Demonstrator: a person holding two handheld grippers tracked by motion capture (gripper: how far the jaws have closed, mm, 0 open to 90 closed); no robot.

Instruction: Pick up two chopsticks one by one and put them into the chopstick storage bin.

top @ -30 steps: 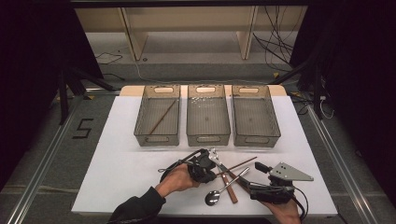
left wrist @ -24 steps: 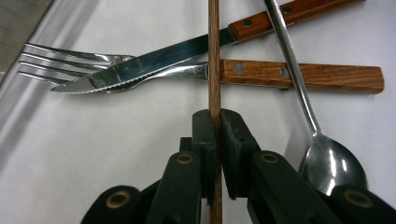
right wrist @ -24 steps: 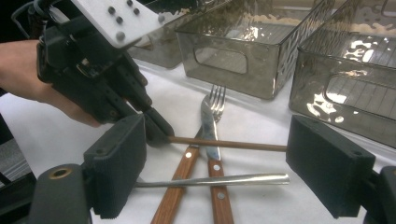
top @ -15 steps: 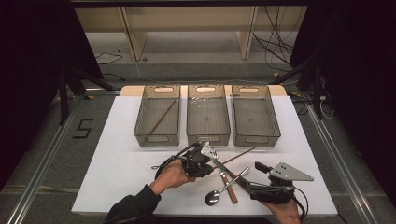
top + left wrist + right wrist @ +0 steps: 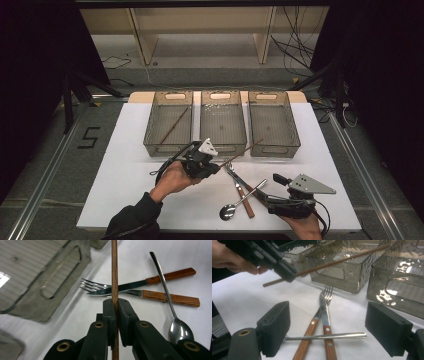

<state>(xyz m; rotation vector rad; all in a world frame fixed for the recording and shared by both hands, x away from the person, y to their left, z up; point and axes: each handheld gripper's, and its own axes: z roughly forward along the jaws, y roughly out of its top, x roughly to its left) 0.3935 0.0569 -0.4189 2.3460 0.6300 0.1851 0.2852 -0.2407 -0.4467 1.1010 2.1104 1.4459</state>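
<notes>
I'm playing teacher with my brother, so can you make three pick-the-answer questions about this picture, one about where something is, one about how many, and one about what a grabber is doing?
1. Where does the spoon lie?
A. in the middle bin
B. on the white table, across the wooden-handled fork and knife
C. on the floor

2. How many clear bins stand in the row?
A. two
B. three
C. five

3. What is the left gripper doing?
A. pinching a wooden chopstick
B. standing open over the spoon
C. holding the fork

Answers: 1 B, its handle crosses both wooden handles on the table. 2 B, three stand side by side at the far edge. 3 A, its jaws press on the stick from both sides.
</notes>
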